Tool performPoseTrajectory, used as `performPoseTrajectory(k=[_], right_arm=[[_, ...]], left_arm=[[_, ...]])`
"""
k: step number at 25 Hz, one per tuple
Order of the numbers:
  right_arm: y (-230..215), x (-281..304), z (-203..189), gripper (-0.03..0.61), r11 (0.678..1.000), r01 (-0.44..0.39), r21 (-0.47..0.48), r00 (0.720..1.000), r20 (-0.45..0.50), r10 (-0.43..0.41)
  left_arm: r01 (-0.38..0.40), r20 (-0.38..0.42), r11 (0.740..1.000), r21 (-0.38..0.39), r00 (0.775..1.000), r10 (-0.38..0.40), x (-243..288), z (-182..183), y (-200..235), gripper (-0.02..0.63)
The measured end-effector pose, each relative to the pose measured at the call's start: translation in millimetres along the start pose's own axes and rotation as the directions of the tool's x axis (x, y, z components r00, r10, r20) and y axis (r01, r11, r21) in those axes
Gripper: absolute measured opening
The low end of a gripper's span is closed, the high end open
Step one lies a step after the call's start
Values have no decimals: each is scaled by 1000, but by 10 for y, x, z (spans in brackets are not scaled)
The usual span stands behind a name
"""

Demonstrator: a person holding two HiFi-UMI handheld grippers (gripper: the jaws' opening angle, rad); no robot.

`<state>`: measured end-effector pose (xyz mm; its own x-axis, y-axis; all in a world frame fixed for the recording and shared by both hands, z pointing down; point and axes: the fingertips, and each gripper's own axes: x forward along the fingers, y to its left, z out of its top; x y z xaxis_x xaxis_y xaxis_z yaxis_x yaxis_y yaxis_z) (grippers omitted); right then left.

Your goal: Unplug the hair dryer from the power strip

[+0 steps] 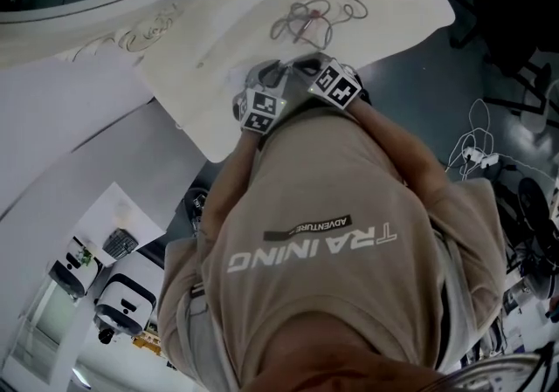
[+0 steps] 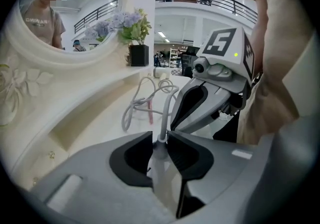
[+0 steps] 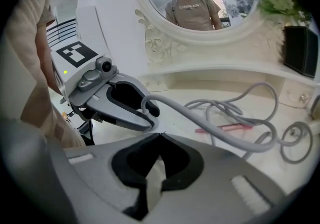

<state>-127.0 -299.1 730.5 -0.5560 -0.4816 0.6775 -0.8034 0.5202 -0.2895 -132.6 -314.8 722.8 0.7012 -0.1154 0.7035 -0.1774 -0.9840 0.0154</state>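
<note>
Mirror (image 3: 225, 11): oval, in a white frame carved with scrolls, standing at the back of the table.
Table top (image 1: 201, 111): cream, with a raised ledge under the mirror.
Vase (image 2: 139, 55): black and square, on the ledge, upright.
Flowers (image 2: 127, 21): pale purple with green leaves, in the vase.
Pink stick (image 3: 225, 128): thin, lying flat on the top.
Floor machines (image 1: 122, 299): two white rounded units, low on the left.
Floor cables (image 1: 476, 150): loose white tangle, right of the table.

My left gripper (image 2: 160, 140) and right gripper (image 3: 159, 135) sit side by side at the near edge of the table (image 1: 262, 24), the cord (image 2: 145, 99) looping ahead around what may be a pen (image 3: 225, 128), a vase (image 2: 139, 54) behind.
</note>
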Motion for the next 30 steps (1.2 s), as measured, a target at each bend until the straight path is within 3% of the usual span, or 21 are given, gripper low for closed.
performPoseTrajectory(k=[10,17,30], right_arm=[[9,-3,-1,3,1000,-8,0,1000,-5,8],[19,7,-3,4,1000,-13,-3,1000,-10,13],[24,-17,-1,3,999,-39,-17,999,-13,39]], left_arm=[[-31,5,999,37,1000,31,-45,88,-21,72],[-21,36,1000,-17,999,21,-79,80,12,67],[-28,110,993,-115,993,41,-324,440,61,67]])
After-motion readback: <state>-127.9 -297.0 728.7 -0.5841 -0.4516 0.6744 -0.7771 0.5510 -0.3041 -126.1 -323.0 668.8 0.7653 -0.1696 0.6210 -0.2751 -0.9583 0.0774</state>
